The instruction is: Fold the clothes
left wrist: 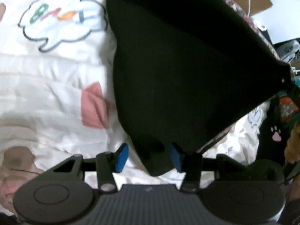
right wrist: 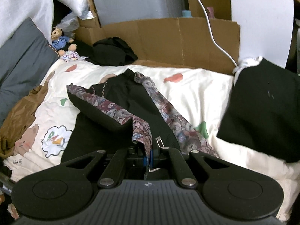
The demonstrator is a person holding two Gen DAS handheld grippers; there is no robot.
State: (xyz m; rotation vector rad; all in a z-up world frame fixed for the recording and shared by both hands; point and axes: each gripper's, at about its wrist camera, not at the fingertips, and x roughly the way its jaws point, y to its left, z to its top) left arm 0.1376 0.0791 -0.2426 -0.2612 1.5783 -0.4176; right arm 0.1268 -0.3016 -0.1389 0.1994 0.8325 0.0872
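Black garment (right wrist: 116,112) in downward-tilted right gripper's (right wrist: 149,154) closed fingers (right wrist: 144,157)

The right gripper (right wrist: 149,159) pinches the floral trim (right wrist: 142,131) of a black garment (right wrist: 105,131). A teddy bear (right wrist: 61,40) sits at ten o'clock on the bed.

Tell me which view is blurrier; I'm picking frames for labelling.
Left wrist view: motion-smeared, the black garment an underexposed mass, the quilt washed out. Right wrist view: sharper, floral trim legible, edges bent by the fisheye.
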